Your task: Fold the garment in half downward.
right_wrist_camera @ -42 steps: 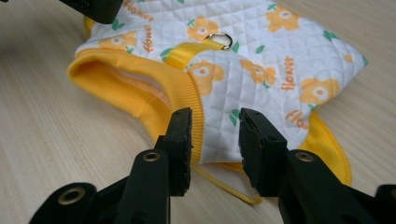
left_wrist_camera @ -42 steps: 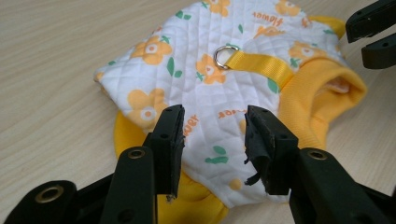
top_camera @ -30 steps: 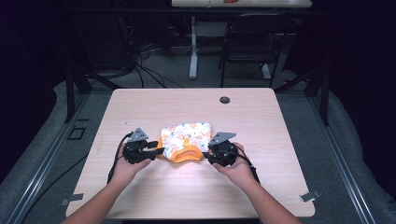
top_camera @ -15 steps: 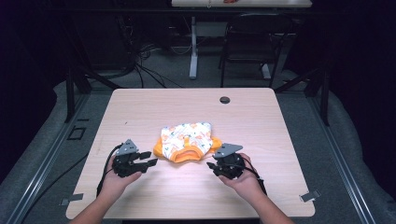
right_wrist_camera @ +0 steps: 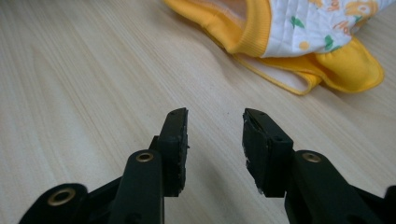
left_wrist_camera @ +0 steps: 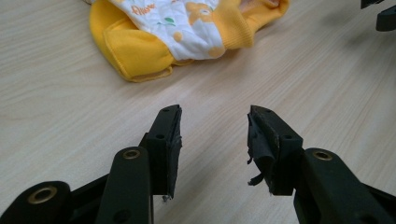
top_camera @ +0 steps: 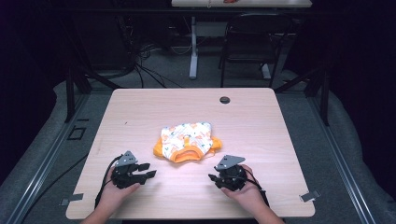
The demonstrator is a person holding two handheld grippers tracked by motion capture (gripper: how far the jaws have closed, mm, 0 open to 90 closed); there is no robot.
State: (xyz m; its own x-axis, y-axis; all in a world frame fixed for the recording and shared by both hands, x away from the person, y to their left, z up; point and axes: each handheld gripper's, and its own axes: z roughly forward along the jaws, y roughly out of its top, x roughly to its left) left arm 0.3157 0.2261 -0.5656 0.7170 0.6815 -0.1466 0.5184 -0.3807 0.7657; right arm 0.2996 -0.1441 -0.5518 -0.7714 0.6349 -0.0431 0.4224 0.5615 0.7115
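Change: you pulled both claws back from the baby garment [top_camera: 187,142] toward your edge of the table [top_camera: 140,107].
Left claw [left_wrist_camera: 215,135]: open, empty.
Right claw [right_wrist_camera: 215,135]: just opened wider, nothing between the jaws.
Garment: lies folded mid-table, apart from both claws.
Meaning: fold looks released.

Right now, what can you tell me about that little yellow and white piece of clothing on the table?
The little garment is soft-looking cloth: a white quilted part printed with orange bears and small green bits, edged in bright yellow ribbed bands and yellow flaps. It lies bunched and folded, fairly flat, near the middle of the wooden table. Nothing touches it except the tabletop; both grippers sit nearer the person, apart from it.
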